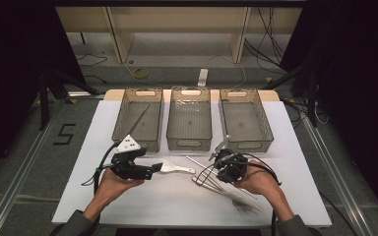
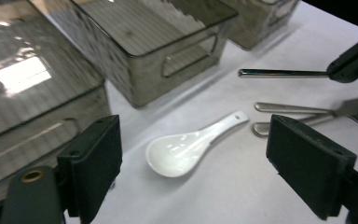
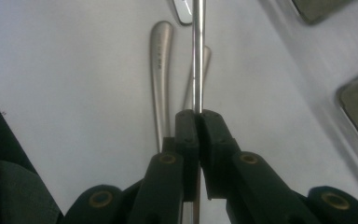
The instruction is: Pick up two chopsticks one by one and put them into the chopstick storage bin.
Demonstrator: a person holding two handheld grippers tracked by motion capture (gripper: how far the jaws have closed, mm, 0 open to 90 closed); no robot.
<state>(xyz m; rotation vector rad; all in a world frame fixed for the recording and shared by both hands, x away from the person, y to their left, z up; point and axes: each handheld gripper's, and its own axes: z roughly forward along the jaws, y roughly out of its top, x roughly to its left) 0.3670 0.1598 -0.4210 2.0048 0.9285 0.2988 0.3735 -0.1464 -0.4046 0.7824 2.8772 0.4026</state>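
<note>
1. Left gripper (image 1: 150,172): jaws spread wide, nothing betw. them, hovering just over the white spoon (image 2: 191,147) lying on the table (image 1: 128,196) in front of the bins.
2. Middle bin (image 1: 189,119) and its neighbours sit across the far side.
3. Right gripper (image 3: 196,122): clenched on a thin metal rod (image 3: 196,56), likely a chopstick, held above two handles (image 3: 161,70) on the table.
4. Step looks like pick-up done; next: carry rod to a bin, line up lengthwise, release.

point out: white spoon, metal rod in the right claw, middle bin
white spoon (image 2: 177,151): left gripper view, on the bowl.
metal rod (image 3: 196,56): right gripper view, on the shaft above the shut pads.
middle bin (image 1: 189,144): high view, on the near wall by the handle slot.
</note>
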